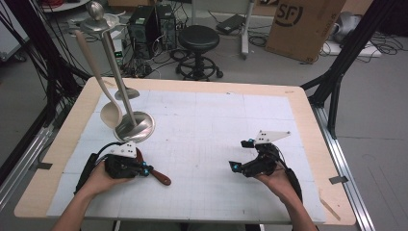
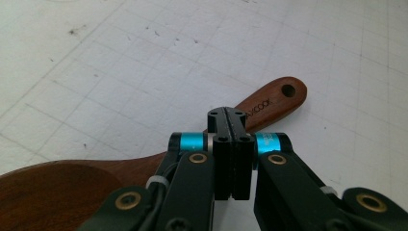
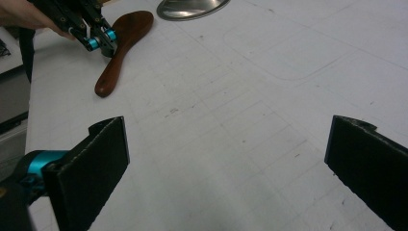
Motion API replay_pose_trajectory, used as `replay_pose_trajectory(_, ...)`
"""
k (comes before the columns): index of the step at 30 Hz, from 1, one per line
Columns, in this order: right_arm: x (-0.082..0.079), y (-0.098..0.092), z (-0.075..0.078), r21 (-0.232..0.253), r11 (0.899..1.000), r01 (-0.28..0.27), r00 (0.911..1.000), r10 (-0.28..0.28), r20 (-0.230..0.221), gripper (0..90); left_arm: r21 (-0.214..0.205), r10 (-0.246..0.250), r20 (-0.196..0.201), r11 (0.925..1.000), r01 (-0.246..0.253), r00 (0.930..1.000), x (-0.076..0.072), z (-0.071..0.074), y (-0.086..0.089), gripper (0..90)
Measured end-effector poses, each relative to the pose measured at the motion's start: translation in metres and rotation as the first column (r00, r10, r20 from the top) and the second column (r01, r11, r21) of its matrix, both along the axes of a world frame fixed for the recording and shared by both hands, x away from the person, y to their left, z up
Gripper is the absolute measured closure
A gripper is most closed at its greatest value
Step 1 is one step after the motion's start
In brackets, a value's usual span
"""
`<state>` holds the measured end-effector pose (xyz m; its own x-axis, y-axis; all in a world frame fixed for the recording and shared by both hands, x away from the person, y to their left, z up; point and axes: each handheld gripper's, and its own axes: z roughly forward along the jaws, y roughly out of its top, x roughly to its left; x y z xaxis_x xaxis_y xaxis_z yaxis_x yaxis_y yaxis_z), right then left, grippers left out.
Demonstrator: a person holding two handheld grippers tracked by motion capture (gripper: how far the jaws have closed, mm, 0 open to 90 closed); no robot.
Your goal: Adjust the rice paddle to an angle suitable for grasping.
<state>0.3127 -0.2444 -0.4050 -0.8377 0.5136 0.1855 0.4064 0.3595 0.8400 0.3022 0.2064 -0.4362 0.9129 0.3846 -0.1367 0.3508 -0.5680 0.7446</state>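
A dark wooden spoon (image 1: 161, 178) lies flat on the white gridded mat at the front left, its holed handle end (image 2: 284, 96) pointing toward the table's middle. My left gripper (image 1: 146, 169) sits low over the handle with its jaws pressed together (image 2: 230, 120); the handle runs beneath them and nothing is between the pads. In the right gripper view the spoon (image 3: 122, 43) and the left gripper (image 3: 98, 41) are at the upper left. My right gripper (image 1: 240, 155) hovers at the front right, open wide, with its two pads (image 3: 96, 159) far apart over bare mat.
A large metal ladle (image 1: 137, 126) rests its bowl on the mat at the back left, with its handle rising steeply. A pale wooden spoon (image 1: 109, 113) and another metal utensil (image 1: 126, 93) stand beside it. The ladle's bowl (image 3: 192, 7) sits beyond the dark spoon. A stool (image 1: 198, 41) stands past the table.
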Motion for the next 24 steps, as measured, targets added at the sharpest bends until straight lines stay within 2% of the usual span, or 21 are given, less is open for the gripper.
replay_pose_trajectory(9, 0.002, 0.002, -0.002, -0.004, 1.000, -0.006, 1.0000, 0.006, -0.003, 0.5, 0.012, 0.047, 0.008, 0.9988, -0.047, 0.9989, 0.010, -0.004, -0.001, 89.7)
replay_pose_trajectory(16, 0.003, 0.002, -0.003, -0.004, 1.000, -0.005, 0.9999, 0.005, -0.011, 0.5, 0.030, 0.076, 0.021, 0.9966, -0.077, 0.9969, 0.022, -0.002, -0.010, 89.7)
replay_pose_trajectory(22, 0.004, 0.001, -0.003, -0.002, 1.000, -0.006, 0.9999, 0.006, -0.013, 0.5, 0.069, 0.110, 0.015, 0.9914, -0.111, 0.9938, 0.031, -0.004, -0.014, 89.7)
replay_pose_trajectory(24, 0.004, 0.002, -0.004, -0.003, 1.000, -0.007, 0.9998, 0.007, -0.016, 0.5, 0.058, 0.106, 0.025, 0.9925, -0.108, 0.9940, 0.033, 0.000, -0.016, 89.7)
